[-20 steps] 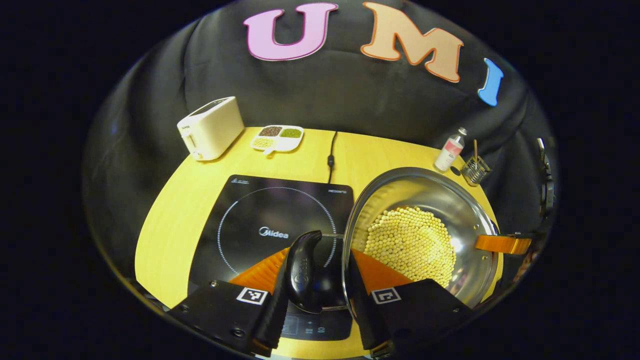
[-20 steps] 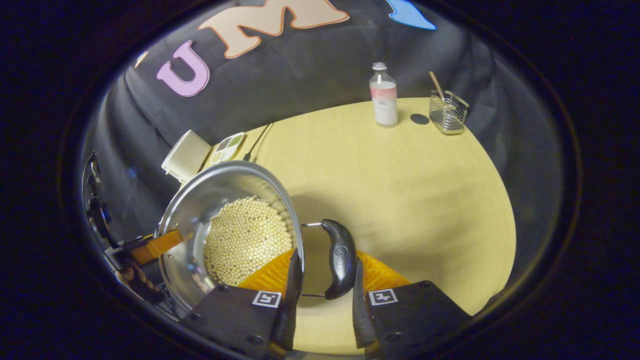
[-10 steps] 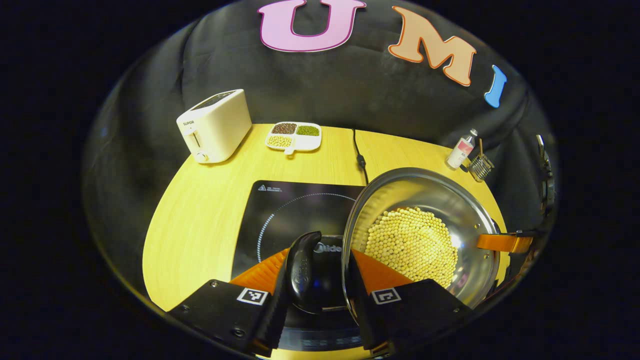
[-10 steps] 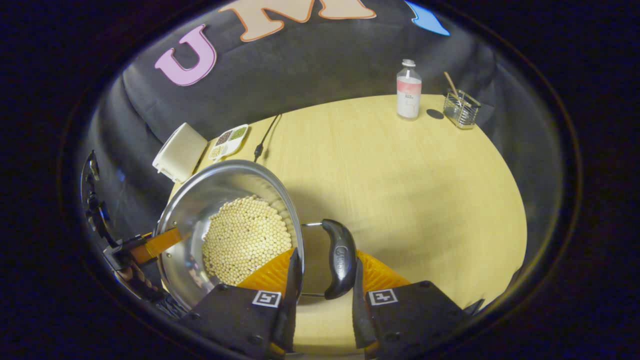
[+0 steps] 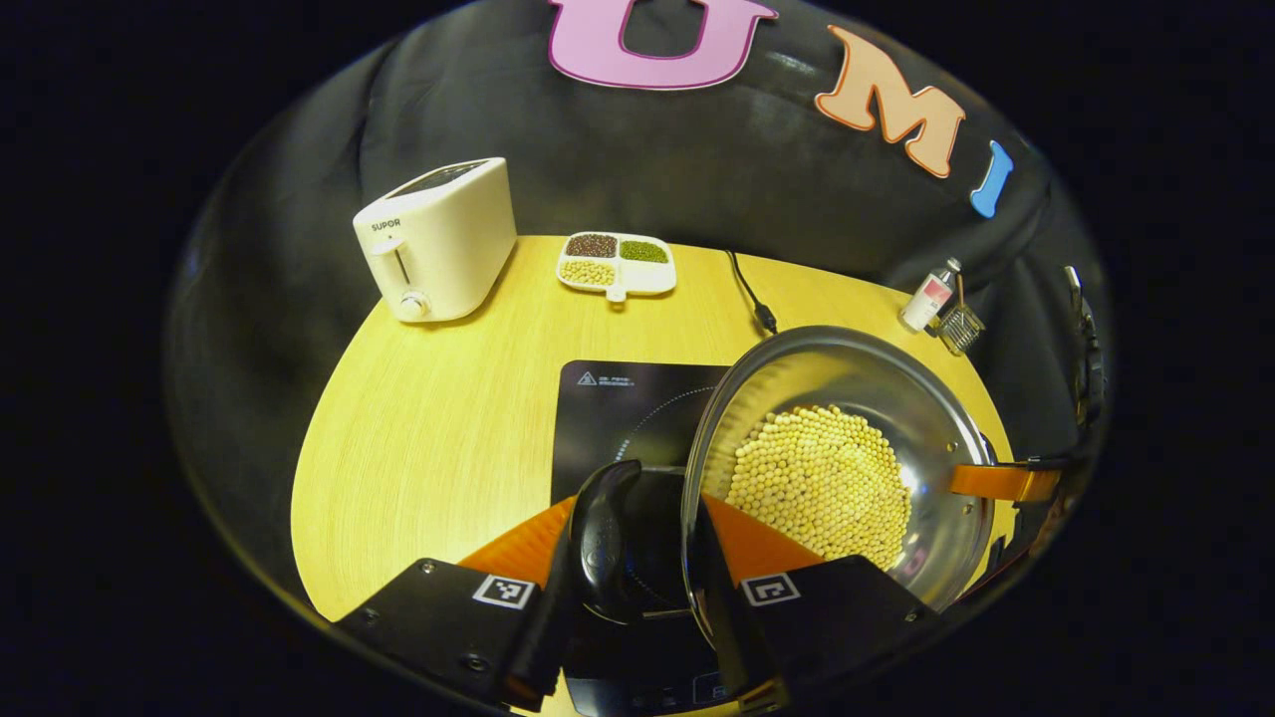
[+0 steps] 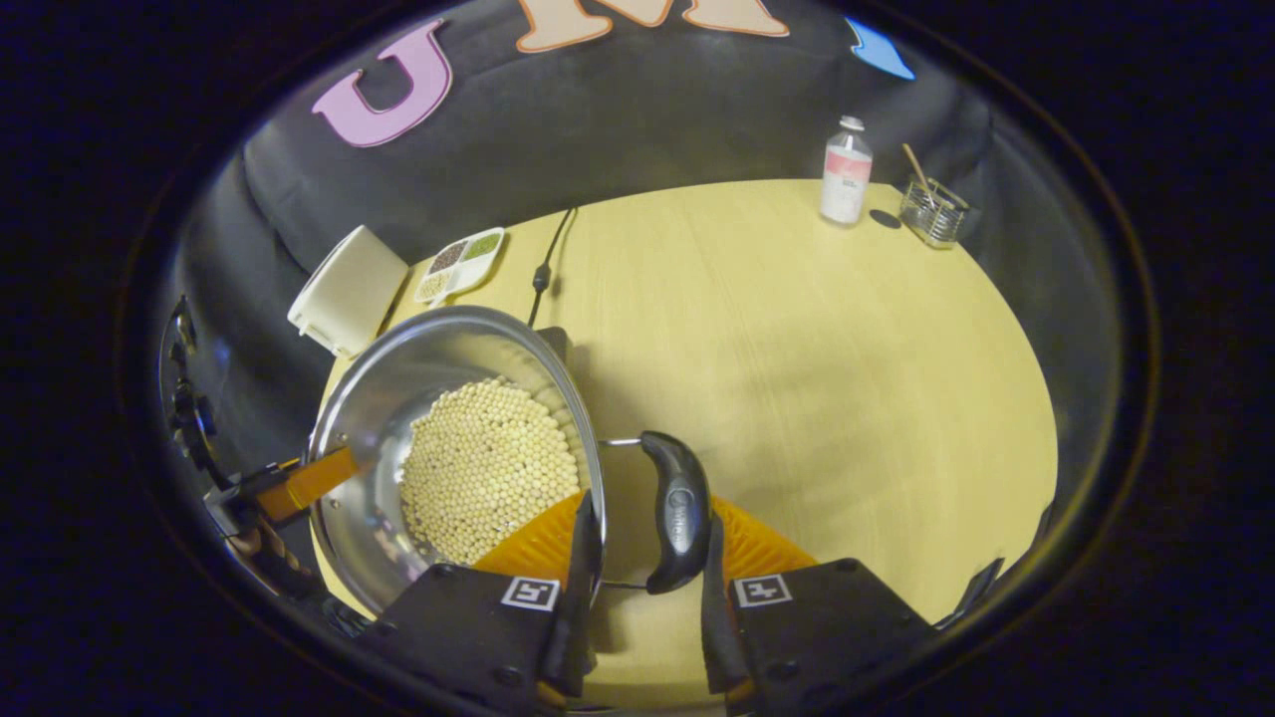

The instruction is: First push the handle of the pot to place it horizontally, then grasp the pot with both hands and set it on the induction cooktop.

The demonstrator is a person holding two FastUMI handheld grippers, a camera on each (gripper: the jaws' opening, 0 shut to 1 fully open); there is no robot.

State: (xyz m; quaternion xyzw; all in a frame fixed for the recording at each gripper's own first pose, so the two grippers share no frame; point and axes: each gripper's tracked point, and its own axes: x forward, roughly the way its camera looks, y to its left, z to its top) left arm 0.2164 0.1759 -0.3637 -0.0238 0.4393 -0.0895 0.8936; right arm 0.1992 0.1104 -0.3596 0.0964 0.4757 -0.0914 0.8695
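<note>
In the left gripper view, a toaster (image 5: 438, 239) stands far ahead and to the left of the left tool (image 5: 626, 578), with a divided dish (image 5: 616, 263) of beans to its right, both on the bench (image 5: 448, 418). A cord (image 5: 749, 289) lies beyond the cooktop (image 5: 618, 408), whose dark glass spreads just ahead of and under the tool. The left tool is clamped on the pot's left handle (image 5: 603, 538), one finger on its outer side, the other against the pot's rim. The pot (image 5: 847, 378), holding pale beans (image 5: 822, 483), sits just right of the tool, partly over the cooktop; whether it touches the glass cannot be told. Far ahead to the right stand a bottle (image 5: 926, 296) and a wire basket (image 5: 959, 329).

In the right gripper view, the pot (image 6: 398, 398) lies ahead and to the left of the right tool (image 6: 642, 588), which is clamped on the right handle (image 6: 677, 508) in the same way. Bare bench (image 6: 797, 378) spreads ahead and right, with the bottle (image 6: 845, 171) and basket (image 6: 931, 211) at its far edge.
</note>
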